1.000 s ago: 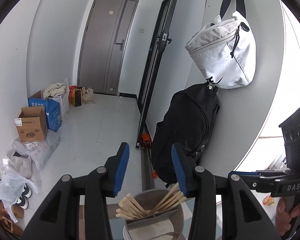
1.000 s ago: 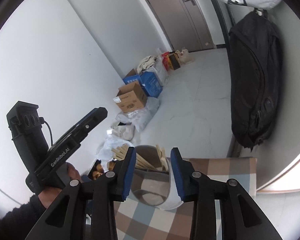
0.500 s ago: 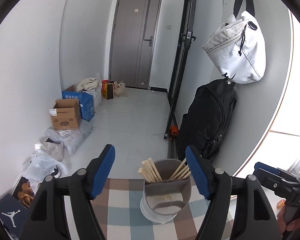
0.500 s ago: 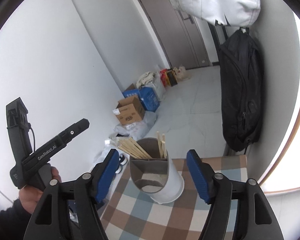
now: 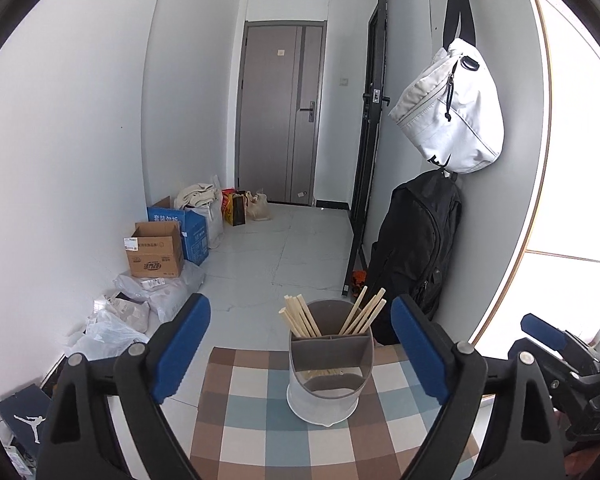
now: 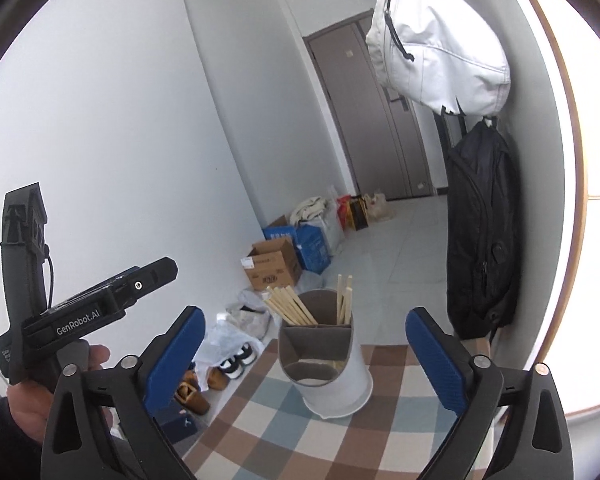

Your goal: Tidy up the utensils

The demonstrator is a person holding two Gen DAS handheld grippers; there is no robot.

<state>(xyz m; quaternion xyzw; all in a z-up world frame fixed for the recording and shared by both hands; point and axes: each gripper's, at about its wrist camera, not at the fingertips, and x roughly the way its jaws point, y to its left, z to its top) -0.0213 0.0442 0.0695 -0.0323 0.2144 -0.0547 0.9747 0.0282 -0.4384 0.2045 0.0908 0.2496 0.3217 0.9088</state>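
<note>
**Left wrist view: both claws backed off, holder standing alone**

Left wrist camera shows the left claw (image 5: 300, 344) spread wide with nothing between its blue pads. The grey utensil holder (image 5: 328, 376) stands upright on the checked cloth (image 5: 260, 420) covering the worktop, near the far edge and roughly mid-width. Wooden chopsticks (image 5: 300, 318) lean out of its rear compartments in two fans, one to the left and one to the right of the divider. The front compartment looks largely empty; a few pale sticks seem to lie low inside, though this is hard to confirm.

Right wrist camera agrees: the right claw (image 6: 304, 356) is likewise fully open and holds nothing, with the holder framed between its pads but not touched.

Change over the last second: both claws were narrow and close over the holder's mouth, with the chopstick tips directly beneath the pads. Half a second ago they had opened and pulled back. Now they sit farther off still, and the holder appears smaller and fully in frame. The chopsticks have kept their lean.

Judgement: the release is complete and the sticks are deposited. No loose utensils are visible on the cloth in either view, so the sorting looks finished or close to it. The holder sits near the far edge, so any further nudge toward that side carries a tipping risk.
</note>
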